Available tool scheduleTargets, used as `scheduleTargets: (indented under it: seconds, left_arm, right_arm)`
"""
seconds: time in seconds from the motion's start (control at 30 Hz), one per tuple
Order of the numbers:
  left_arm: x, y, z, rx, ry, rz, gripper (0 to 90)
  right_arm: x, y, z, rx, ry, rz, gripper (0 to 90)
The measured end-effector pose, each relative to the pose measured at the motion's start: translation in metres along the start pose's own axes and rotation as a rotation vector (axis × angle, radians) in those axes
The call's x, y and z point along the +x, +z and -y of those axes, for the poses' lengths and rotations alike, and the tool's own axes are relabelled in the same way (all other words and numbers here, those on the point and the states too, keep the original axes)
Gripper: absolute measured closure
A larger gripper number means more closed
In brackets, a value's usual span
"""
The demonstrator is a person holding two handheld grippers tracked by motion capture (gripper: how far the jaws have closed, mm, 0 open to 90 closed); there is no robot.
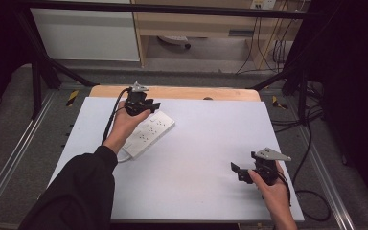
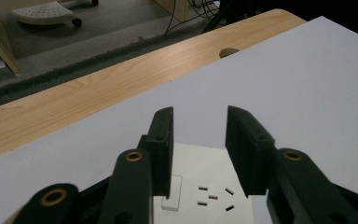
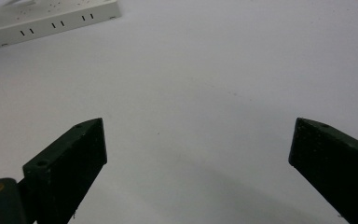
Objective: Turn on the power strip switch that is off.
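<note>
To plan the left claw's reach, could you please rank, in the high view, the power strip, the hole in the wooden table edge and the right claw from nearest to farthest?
1. Power strip, directly beneath the left claw.
2. Hole, on the far wooden edge, rightwards.
3. Right claw, near the table's front right.

I am seeing one white power strip (image 1: 149,133) lying on one white board (image 1: 201,158). The board is sitting on one wooden table (image 1: 182,93). I am holding two grippers, one left gripper (image 1: 143,106) and one right gripper (image 1: 242,172), and each one has two black jaws. I am using two hands, the left hand (image 1: 124,125) and the right hand (image 1: 270,189). One round hole (image 2: 229,52) is showing in the table.
</note>
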State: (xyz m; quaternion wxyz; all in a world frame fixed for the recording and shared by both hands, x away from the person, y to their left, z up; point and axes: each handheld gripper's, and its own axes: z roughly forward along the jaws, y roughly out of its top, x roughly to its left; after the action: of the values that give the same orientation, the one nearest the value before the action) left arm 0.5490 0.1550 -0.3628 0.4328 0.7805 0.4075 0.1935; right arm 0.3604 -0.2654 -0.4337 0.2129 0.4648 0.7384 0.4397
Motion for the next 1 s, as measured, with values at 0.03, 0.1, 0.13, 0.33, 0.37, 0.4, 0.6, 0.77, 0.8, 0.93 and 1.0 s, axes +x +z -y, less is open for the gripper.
scheduleTargets:
  seconds: [0.03, 0.1, 0.13, 0.33, 0.37, 0.4, 0.6, 0.77, 0.8, 0.93, 1.0]
  left_arm:
    - [0.0, 0.001, 0.0, 0.003, 0.0, 0.004, 65.7]
    - [-0.001, 0.002, 0.001, 0.012, 0.003, 0.01, 68.2]
    - [-0.002, 0.003, 0.002, 0.011, 0.003, 0.011, 69.5]
    - [-0.005, 0.009, 0.01, 0.016, 0.012, 0.008, 76.9]
    - [-0.006, 0.01, 0.011, 0.021, 0.015, 0.007, 78.0]
    - [-0.006, 0.011, 0.012, 0.023, 0.018, 0.008, 79.1]
    - [-0.01, 0.015, 0.017, 0.041, 0.038, 0.022, 84.7]
    - [-0.011, 0.018, 0.02, 0.05, 0.051, 0.015, 88.2]
    - [-0.01, 0.018, 0.021, 0.05, 0.046, 0.013, 88.8]
    - [-0.006, 0.019, 0.024, 0.052, 0.036, 0.005, 90.0]
    - [-0.005, 0.019, 0.025, 0.055, 0.036, -0.001, 90.0]
  right_arm:
    - [0.0, 0.0, 0.0, 0.0, 0.001, 0.0, 4.5]
    - [0.0, 0.0, 0.0, -0.001, -0.001, 0.002, 4.5]
    - [0.0, 0.0, 0.0, -0.002, 0.002, 0.001, 4.5]
    - [-0.001, -0.001, 0.0, -0.006, 0.001, 0.001, 4.5]
    - [-0.001, -0.001, -0.001, -0.007, 0.001, 0.001, 4.5]
    - [-0.001, -0.001, -0.001, -0.008, 0.001, 0.001, 4.5]
    - [-0.001, -0.001, -0.001, -0.007, 0.003, 0.0, 4.5]
    - [-0.001, -0.001, -0.001, -0.006, 0.004, -0.001, 4.6]
    - [-0.001, -0.001, -0.001, -0.007, 0.003, -0.001, 4.6]
    - [-0.001, -0.001, -0.001, -0.006, 0.004, -0.002, 4.6]
    - [-0.001, -0.001, -0.001, -0.008, -0.001, -0.001, 4.6]
